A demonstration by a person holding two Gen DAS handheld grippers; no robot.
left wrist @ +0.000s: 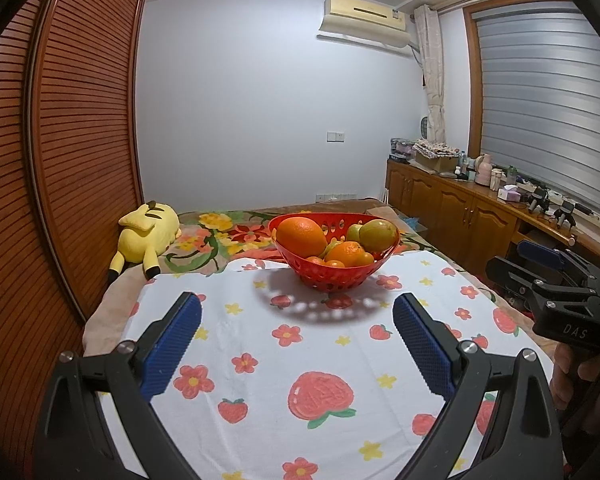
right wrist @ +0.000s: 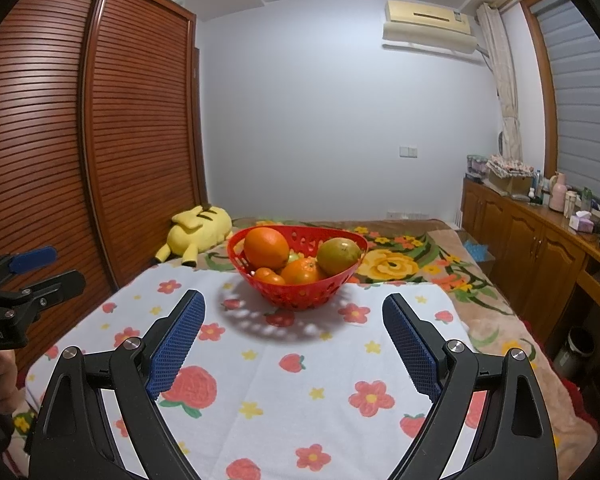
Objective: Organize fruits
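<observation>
A red perforated basket (left wrist: 332,280) (right wrist: 296,296) stands at the far end of a white cloth with a flower and strawberry print (left wrist: 300,360) (right wrist: 300,380). Inside lie a large orange (left wrist: 301,237) (right wrist: 266,247), a green-brown fruit (left wrist: 377,234) (right wrist: 338,257), a pale green fruit (left wrist: 354,233) and several smaller oranges (left wrist: 348,255) (right wrist: 303,272). My left gripper (left wrist: 297,312) is open over the cloth, short of the basket, with nothing between its blue pads. My right gripper (right wrist: 294,312) is also open and empty, a little short of the basket. Each gripper shows at the edge of the other's view.
The cloth lies on a bed with a floral blanket (left wrist: 220,236) (right wrist: 412,264). A yellow plush toy (left wrist: 148,236) (right wrist: 198,232) rests at the left by a slatted wooden wardrobe (left wrist: 80,140). Wooden cabinets (left wrist: 460,208) (right wrist: 532,240) with clutter line the right wall.
</observation>
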